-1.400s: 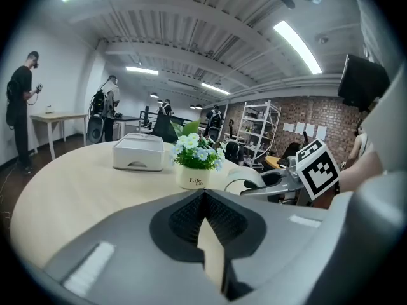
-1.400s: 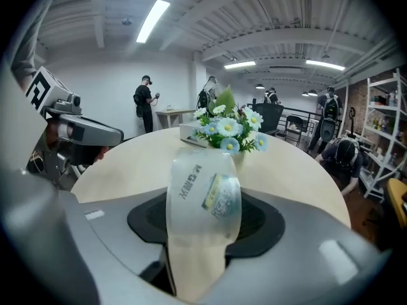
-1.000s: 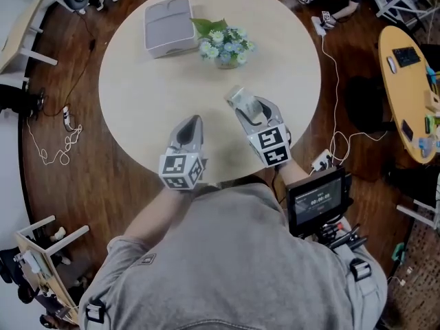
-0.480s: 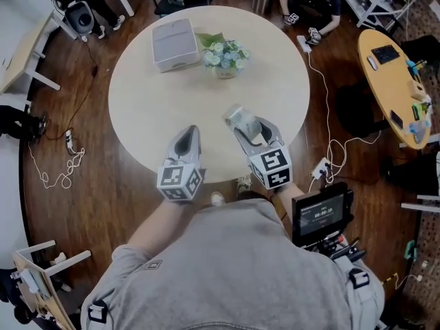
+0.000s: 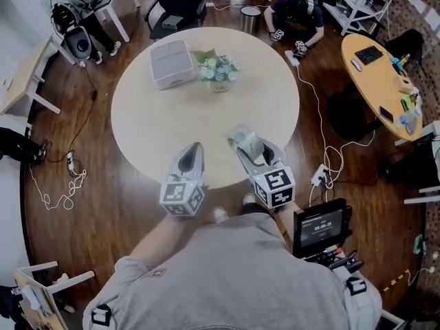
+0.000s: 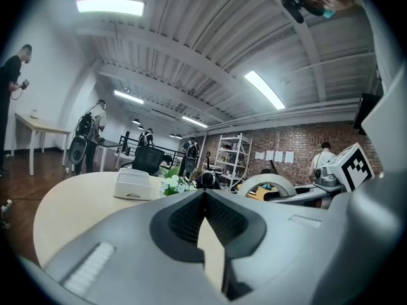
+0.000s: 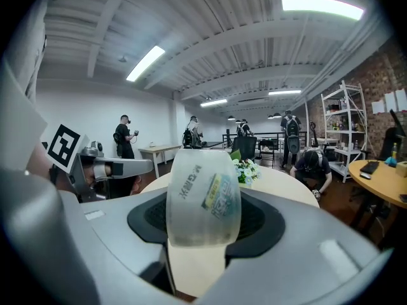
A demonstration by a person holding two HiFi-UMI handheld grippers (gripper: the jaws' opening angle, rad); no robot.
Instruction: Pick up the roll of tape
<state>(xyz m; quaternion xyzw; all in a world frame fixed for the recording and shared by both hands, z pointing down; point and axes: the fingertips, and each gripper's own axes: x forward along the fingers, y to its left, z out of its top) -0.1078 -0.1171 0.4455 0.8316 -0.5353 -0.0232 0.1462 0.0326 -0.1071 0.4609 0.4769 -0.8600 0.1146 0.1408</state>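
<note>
The roll of clear tape (image 7: 203, 199) stands on edge between the jaws of my right gripper (image 7: 205, 224), which is shut on it and holds it above the round table. In the head view the tape roll (image 5: 244, 141) shows at the tip of the right gripper (image 5: 246, 145), over the table's near edge. My left gripper (image 5: 192, 151) hangs beside it to the left, shut with nothing in it. In the left gripper view its jaws (image 6: 205, 199) meet at the tips, and the tape roll (image 6: 267, 184) shows at the right.
On the beige round table (image 5: 165, 115) a grey box (image 5: 172, 63) and a pot of flowers (image 5: 217, 67) stand at the far side. A second table (image 5: 375, 81) with small items is at the right. Cables and a power strip (image 5: 320, 177) lie on the wooden floor.
Both grippers have risen and drawn back toward the table's near edge, the right one carrying the tape roll. The view has pulled away, showing more of the room.
</note>
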